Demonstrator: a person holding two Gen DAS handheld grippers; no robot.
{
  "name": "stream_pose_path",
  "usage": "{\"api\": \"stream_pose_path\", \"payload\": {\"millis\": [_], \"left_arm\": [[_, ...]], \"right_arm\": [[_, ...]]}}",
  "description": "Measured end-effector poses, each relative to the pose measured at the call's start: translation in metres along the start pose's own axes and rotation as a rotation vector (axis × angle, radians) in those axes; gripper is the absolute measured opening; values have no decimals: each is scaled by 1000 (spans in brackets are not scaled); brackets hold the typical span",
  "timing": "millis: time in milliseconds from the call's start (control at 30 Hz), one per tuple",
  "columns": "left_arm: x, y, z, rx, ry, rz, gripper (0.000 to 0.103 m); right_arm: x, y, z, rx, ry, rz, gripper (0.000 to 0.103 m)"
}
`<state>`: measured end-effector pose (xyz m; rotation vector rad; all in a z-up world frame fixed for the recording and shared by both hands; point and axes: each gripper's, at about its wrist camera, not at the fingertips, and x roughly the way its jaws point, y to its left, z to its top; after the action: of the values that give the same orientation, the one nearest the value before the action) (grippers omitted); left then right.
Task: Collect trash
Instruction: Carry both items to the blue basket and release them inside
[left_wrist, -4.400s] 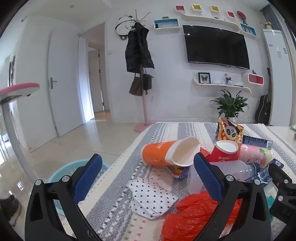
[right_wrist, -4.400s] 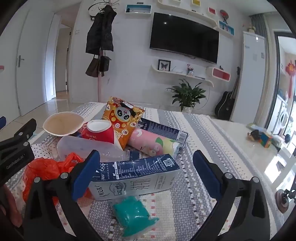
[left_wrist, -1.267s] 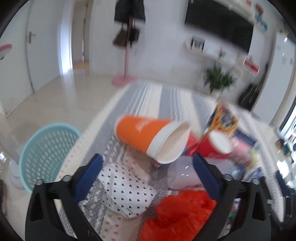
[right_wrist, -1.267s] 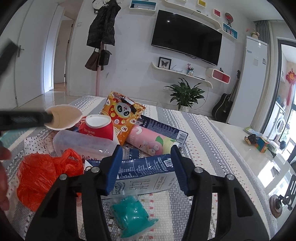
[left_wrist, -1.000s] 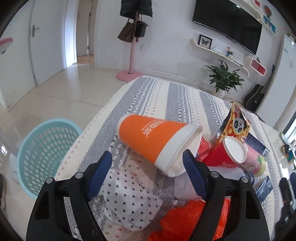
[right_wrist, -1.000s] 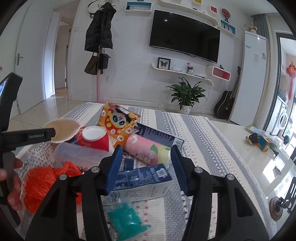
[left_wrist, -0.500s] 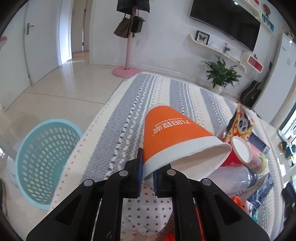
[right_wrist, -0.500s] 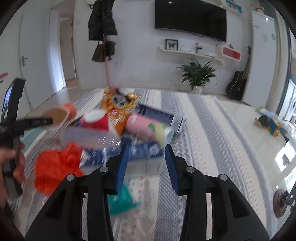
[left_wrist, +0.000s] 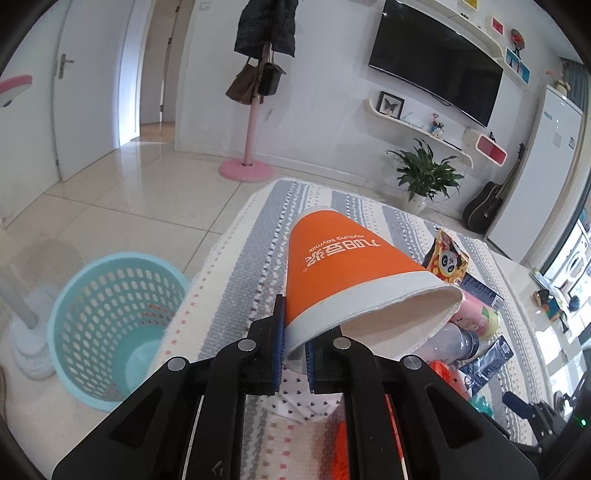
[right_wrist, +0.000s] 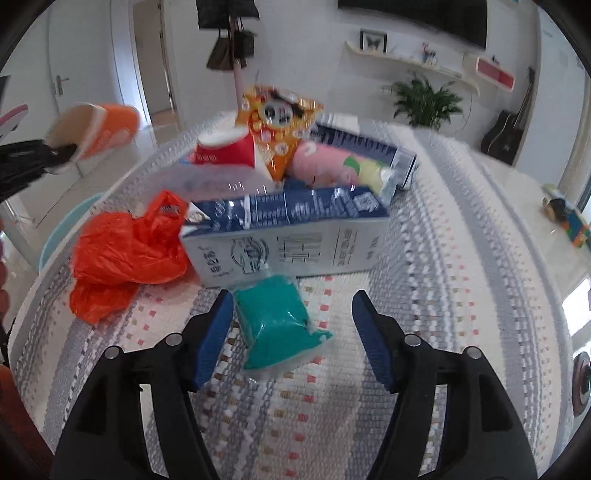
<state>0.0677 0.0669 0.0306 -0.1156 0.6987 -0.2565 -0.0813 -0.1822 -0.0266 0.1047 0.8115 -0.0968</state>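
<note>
**Cup lifted for disposal; second item being approached**

The left gripper (left_wrist: 294, 356) is clenched on the rim of the orange paper cup (left_wrist: 343, 266), one pad inside the wall and one outside. The cup is held clear of the counter (left_wrist: 236, 295), mouth towards the camera, above the left edge. The blue basket (left_wrist: 110, 325) stands on the floor just off that edge, evidently placed to receive the trash. The right gripper (right_wrist: 291, 325) has just been opening; its jaws stand released around the teal packet (right_wrist: 277, 325), which lies on the counter, untouched. Behind it the milk carton (right_wrist: 288, 236), orange plastic bag (right_wrist: 125, 251) and snack bag (right_wrist: 277, 122) remain heaped, uncollected.
</note>
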Motion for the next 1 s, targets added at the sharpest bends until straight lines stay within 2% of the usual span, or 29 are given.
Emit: {"api": "stream_pose_path", "payload": {"millis": [133, 200, 233, 367, 467, 600, 767, 867, 1000], "left_arm": [[-8, 12, 3, -14, -7, 0, 8], [-10, 19, 7, -23, -8, 3, 8], [-11, 23, 7, -25, -11, 6, 8], [-21, 45, 15, -40, -25, 18, 8], [-36, 68, 23, -61, -55, 35, 8], [-61, 107, 37, -96, -101, 75, 8], [-82, 157, 51, -159, -132, 138, 8], [-87, 189, 57, -202, -137, 181, 8], [-83, 230, 56, -244, -132, 245, 8]], "right_arm": [[9, 4, 0, -11, 40, -14, 63], [11, 10, 0, -49, 52, -10, 42], [12, 13, 0, -64, 64, -16, 38], [-7, 25, 4, -116, 32, -36, 36], [-42, 43, 16, -157, -20, -19, 36], [-79, 97, 57, -258, -141, 41, 36], [-86, 181, 109, -351, -228, 170, 36], [-77, 231, 132, -393, -245, 235, 36], [-50, 286, 157, -405, -205, 324, 36]]}}
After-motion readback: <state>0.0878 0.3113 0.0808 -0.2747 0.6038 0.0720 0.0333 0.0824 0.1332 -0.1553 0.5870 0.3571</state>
